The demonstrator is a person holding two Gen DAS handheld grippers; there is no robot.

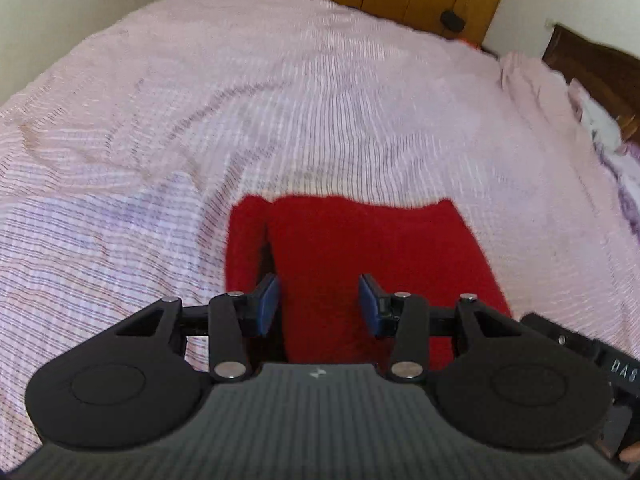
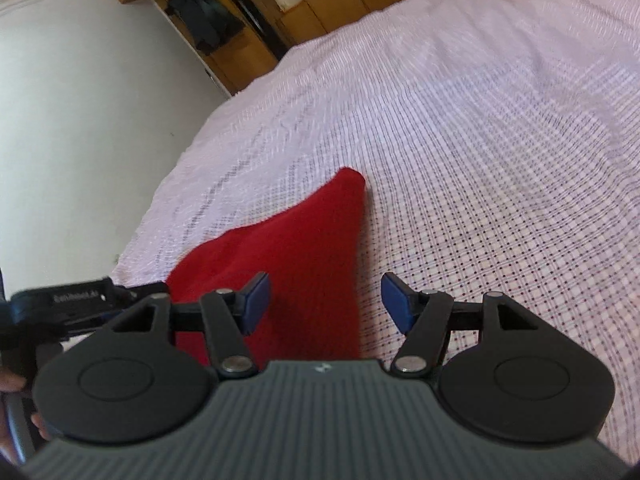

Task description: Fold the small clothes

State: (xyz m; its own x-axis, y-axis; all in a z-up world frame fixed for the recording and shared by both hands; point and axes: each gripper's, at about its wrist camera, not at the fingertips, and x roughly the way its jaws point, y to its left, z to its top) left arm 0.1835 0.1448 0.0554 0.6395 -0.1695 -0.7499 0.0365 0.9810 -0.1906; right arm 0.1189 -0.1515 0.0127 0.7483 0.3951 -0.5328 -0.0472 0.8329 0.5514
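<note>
A red garment (image 1: 360, 256) lies flat on the bed (image 1: 280, 100), which is covered in a pink checked sheet. My left tool (image 1: 319, 304) hangs over the garment's near part, its blue pads (image 1: 269, 304) spread wide and holding nothing. Just to the right, my right tool (image 2: 325, 304) hangs over the garment's right edge (image 2: 352, 248), also spread wide and holding nothing. Wooden wardrobes (image 2: 248, 12) stand beyond the bed.
</note>
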